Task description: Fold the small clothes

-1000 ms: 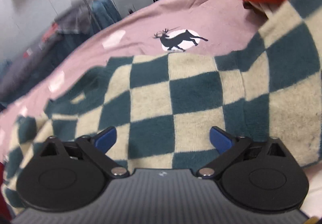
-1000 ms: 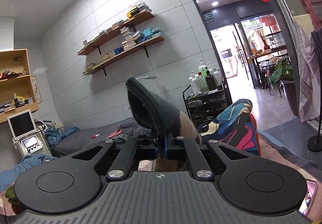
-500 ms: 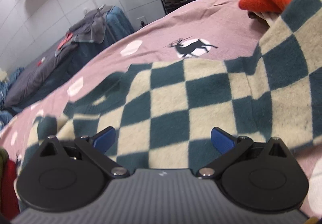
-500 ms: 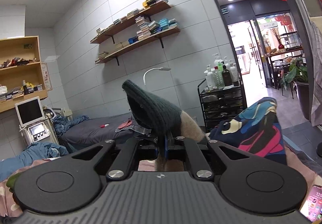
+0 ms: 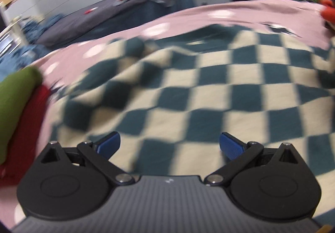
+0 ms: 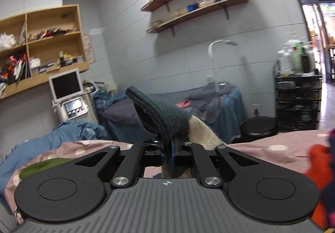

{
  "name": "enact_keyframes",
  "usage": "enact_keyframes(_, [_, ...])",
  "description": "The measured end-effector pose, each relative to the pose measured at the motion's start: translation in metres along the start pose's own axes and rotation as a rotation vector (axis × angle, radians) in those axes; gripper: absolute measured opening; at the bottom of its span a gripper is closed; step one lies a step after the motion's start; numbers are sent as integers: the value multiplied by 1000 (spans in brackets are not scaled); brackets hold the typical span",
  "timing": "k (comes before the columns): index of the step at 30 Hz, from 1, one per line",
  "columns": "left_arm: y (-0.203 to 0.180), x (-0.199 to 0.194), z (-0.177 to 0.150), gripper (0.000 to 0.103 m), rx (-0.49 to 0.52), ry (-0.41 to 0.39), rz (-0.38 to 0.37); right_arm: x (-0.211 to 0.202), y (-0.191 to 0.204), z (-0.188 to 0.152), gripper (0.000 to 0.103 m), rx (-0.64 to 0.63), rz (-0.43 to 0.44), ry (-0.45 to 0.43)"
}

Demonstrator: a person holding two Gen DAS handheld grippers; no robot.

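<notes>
A checkered sweater (image 5: pixel 209 90) in dark teal and cream lies spread over a pink bedsheet (image 5: pixel 146 23). My left gripper (image 5: pixel 169 145) hovers open above it, its blue pads (image 5: pixel 108 145) wide apart with nothing between them. In the right wrist view, my right gripper (image 6: pixel 170 154) is shut on a ribbed teal edge of the sweater (image 6: pixel 165 115), which stands up above the jaws with cream knit behind it. The picture from the left wrist is blurred by motion.
A green and red folded pile (image 5: pixel 18 107) sits at the left of the sweater. Orange-red clothes (image 6: pixel 320 168) lie at the right. Beyond the bed are a grey bed with clothes (image 6: pixel 209 99), a black cart (image 6: pixel 297 99), wall shelves and a small monitor (image 6: pixel 66 84).
Both views have swung sideways across the room. The left gripper has slid along the sweater, bringing the green and red pile into view. The right gripper still grips the sweater edge.
</notes>
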State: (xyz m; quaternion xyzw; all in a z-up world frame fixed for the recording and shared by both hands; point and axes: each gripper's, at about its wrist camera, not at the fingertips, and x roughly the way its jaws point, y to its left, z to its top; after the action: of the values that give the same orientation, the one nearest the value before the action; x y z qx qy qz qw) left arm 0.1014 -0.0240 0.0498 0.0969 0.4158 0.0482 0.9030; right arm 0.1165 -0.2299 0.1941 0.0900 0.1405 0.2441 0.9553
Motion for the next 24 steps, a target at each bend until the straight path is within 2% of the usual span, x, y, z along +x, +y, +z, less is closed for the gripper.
enact_keyframes(3, [34, 2, -10, 103, -49, 31, 60, 46, 24, -15, 10, -17, 71, 57])
enact_keyframes(7, [70, 4, -23, 103, -149, 53, 79, 89, 52, -42, 10, 36, 134, 169])
enact_keyframes(12, [87, 8, -34, 103, -183, 71, 105, 109, 74, -67, 10, -30, 114, 226])
enact_keyframes(19, [86, 11, -36, 103, -172, 75, 99, 139, 77, -89, 11, 12, 55, 284])
enact_keyframes(22, [84, 12, -38, 103, -175, 79, 96, 156, 83, -101, 17, -1, 20, 315])
enact_keyframes(24, [84, 13, -39, 103, -184, 84, 90, 163, 85, -110, 33, -11, 5, 341])
